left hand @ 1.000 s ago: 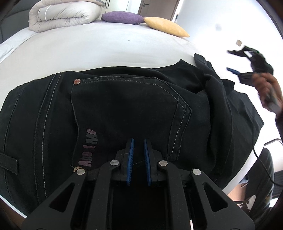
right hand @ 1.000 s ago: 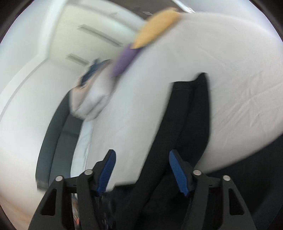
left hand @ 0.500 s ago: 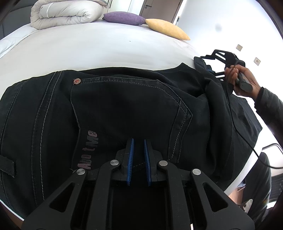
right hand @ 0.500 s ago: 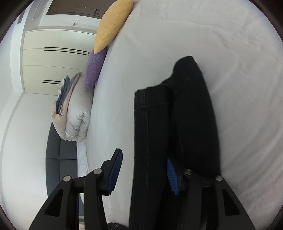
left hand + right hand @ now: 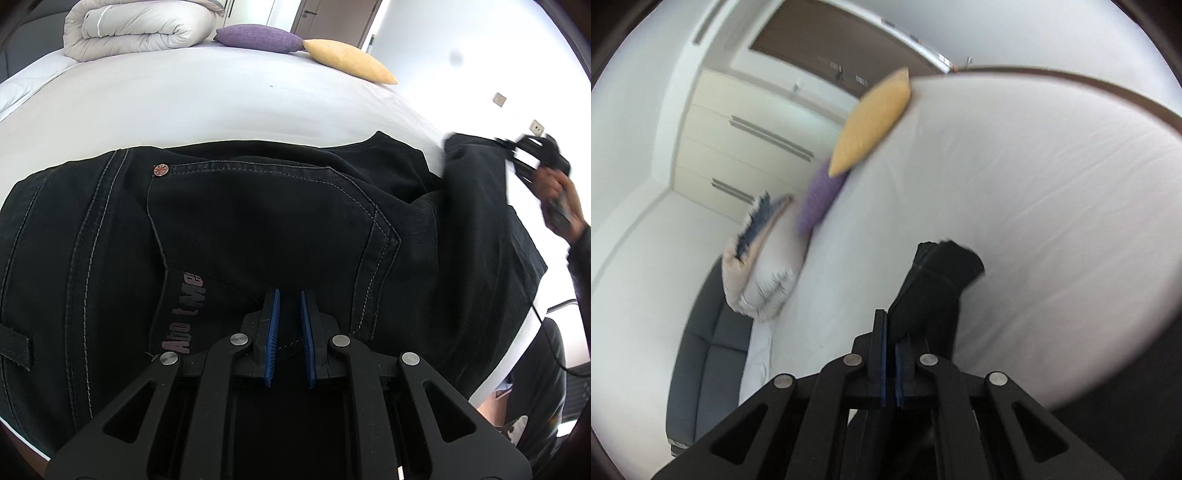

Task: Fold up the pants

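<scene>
Right gripper apparently pinches pants; blurred.

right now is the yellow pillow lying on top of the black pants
No, the yellow pillow lies at the far side of the bed, well apart from the black pants.

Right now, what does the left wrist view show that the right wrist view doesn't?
Left wrist only: the pants' back pocket with its printed lettering, the left gripper shut on the denim, and the person's hand. Right wrist only: the wardrobe, and the right gripper, jaws just closed, shut on the pant leg end. Both: bed, yellow pillow, purple pillow, duvet.
</scene>
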